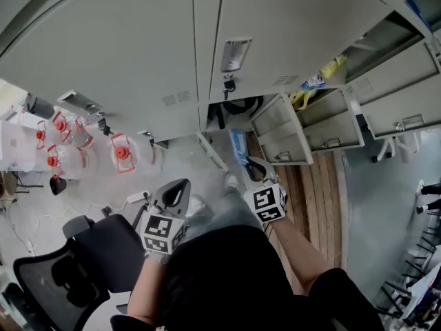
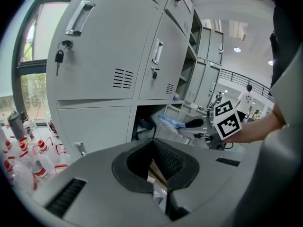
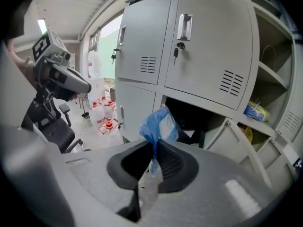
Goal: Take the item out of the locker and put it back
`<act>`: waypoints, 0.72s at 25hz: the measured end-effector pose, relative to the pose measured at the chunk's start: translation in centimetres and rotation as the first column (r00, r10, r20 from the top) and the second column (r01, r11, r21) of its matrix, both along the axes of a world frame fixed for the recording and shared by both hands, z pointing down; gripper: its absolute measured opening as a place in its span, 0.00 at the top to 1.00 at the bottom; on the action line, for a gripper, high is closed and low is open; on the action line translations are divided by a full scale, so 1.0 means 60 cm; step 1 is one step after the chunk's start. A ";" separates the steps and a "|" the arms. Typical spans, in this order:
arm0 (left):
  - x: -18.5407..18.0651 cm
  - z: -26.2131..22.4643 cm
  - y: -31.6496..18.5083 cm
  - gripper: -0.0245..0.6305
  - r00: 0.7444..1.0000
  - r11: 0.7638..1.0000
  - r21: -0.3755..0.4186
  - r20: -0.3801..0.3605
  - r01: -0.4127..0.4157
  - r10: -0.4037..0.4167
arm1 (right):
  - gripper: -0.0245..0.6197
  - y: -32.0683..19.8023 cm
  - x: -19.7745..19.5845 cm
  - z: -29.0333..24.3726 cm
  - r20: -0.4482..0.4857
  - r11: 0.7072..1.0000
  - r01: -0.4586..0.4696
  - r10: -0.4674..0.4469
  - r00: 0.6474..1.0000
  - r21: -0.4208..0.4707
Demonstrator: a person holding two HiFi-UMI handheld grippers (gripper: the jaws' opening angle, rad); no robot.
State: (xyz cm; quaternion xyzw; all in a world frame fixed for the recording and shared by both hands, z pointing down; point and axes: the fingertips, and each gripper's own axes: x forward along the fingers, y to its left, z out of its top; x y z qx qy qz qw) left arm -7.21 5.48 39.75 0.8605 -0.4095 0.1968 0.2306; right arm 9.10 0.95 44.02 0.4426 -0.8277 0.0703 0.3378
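Firmly, the right gripper's (image 3: 152,166) jaws pinch a blue, perhaps plastic, packet (image 3: 160,126).

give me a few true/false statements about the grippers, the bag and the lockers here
1. The right gripper is shut on a blue bag. True.
2. The left gripper grips a locker handle. False: its jaws are together on nothing, away from the lockers.
3. The lower locker behind the bag stands open. True.
4. The water bottles on the floor have blue caps. False: theirs are red.
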 end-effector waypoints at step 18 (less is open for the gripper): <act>0.007 -0.062 -0.036 0.95 0.999 0.997 0.068 -0.021 -0.026 0.028 | 0.92 0.021 0.000 -0.127 0.216 1.000 0.020 -0.020 0.976 0.006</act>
